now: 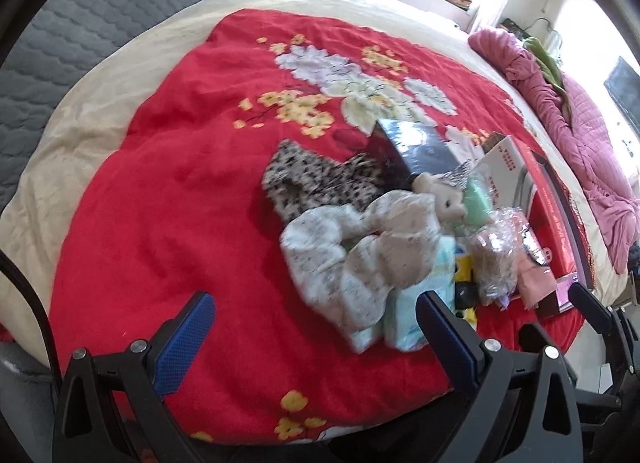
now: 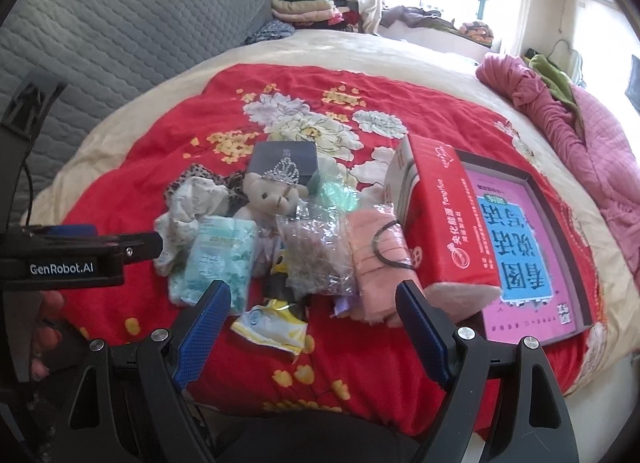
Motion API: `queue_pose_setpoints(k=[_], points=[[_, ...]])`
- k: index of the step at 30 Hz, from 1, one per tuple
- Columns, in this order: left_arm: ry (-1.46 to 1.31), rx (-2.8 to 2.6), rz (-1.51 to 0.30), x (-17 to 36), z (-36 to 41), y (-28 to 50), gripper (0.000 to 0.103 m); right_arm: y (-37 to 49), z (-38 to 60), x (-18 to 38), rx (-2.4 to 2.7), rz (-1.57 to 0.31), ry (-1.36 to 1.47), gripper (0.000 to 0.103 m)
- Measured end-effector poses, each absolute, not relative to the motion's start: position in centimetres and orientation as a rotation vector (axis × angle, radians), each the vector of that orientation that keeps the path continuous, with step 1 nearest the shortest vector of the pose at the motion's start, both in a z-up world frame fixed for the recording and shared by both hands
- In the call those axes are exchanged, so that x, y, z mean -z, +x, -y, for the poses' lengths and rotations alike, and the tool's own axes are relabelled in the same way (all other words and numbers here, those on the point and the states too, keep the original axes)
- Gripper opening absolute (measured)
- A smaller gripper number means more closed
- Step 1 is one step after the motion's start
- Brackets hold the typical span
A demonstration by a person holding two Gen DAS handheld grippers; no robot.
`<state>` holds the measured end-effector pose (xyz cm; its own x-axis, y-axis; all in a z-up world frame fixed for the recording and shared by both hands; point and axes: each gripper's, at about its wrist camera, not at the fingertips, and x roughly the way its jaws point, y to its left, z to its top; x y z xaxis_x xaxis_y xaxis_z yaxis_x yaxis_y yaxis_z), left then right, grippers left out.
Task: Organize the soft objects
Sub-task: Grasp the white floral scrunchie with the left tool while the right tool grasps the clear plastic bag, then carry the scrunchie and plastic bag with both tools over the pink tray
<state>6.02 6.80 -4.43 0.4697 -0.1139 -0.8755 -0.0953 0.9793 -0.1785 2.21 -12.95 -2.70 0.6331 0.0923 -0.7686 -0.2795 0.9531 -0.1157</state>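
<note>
A pile of soft things lies on the red flowered blanket [image 1: 180, 191]. In the left wrist view a crumpled pale printed cloth [image 1: 352, 255] lies over a leopard-print cloth [image 1: 316, 179], beside a small teddy bear [image 1: 444, 199]. My left gripper [image 1: 316, 311] is open and empty, just in front of the pale cloth. In the right wrist view the teddy bear [image 2: 268, 195] wears a tiara, with a pale green tissue pack [image 2: 216, 255], a clear bag [image 2: 320, 255] and a folded pink cloth [image 2: 376, 255] around it. My right gripper [image 2: 316, 303] is open and empty over a yellow-white packet [image 2: 272, 323].
A red carton [image 2: 444, 223] and a pink-lidded box [image 2: 524, 247] lie right of the pile. A dark box [image 2: 284, 159] stands behind the bear. A pink quilt [image 2: 580, 143] lies at the right edge. Folded clothes [image 2: 308, 7] are stacked by the grey headboard [image 2: 120, 35].
</note>
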Motion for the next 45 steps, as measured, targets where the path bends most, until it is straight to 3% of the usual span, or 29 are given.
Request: queue_pose_setpoints(k=[7,14,18,22,24,26,32,45], points=[[-0.187,0.048,-1.087,5.2,-5.9,8.2,0.100,4.8,12.2,3.6,-0.202,-0.871,-0.286,0.086],[-0.202,0.044,-1.092,5.9,-6.5,9.0,0.090,7.3,10.0,5.3,-0.202,-0.866,-0.416,0.085],[-0.231,0.066,-1.104,6.3,-6.9,9.1,0.082,8.3,8.8,6.9,-0.183,-0.871,-0.503,0.073],[-0.260,0.076,-1.110,6.7,-7.3,9.2,0.068,8.8,8.8,7.8,-0.180,-0.885,-0.509,0.063],[-0.281,0.087,-1.109,6.9,-7.6,9.3,0.057,9.0,9.1,7.8,-0.178,-0.876,-0.498,0.052],[-0.314,0.106,-1.110,7.2,-7.9,9.3,0.040,9.0,9.2,7.7,-0.184,-0.872,-0.489,0.051],[-0.395,0.150,-1.102,7.4,-8.5,8.9,0.018,8.6,10.4,6.8,-0.199,-0.863,-0.403,0.049],[-0.307,0.153,-1.024,4.6,-7.0,7.6,0.015,7.3,13.2,3.7,-0.240,-0.847,-0.177,0.049]])
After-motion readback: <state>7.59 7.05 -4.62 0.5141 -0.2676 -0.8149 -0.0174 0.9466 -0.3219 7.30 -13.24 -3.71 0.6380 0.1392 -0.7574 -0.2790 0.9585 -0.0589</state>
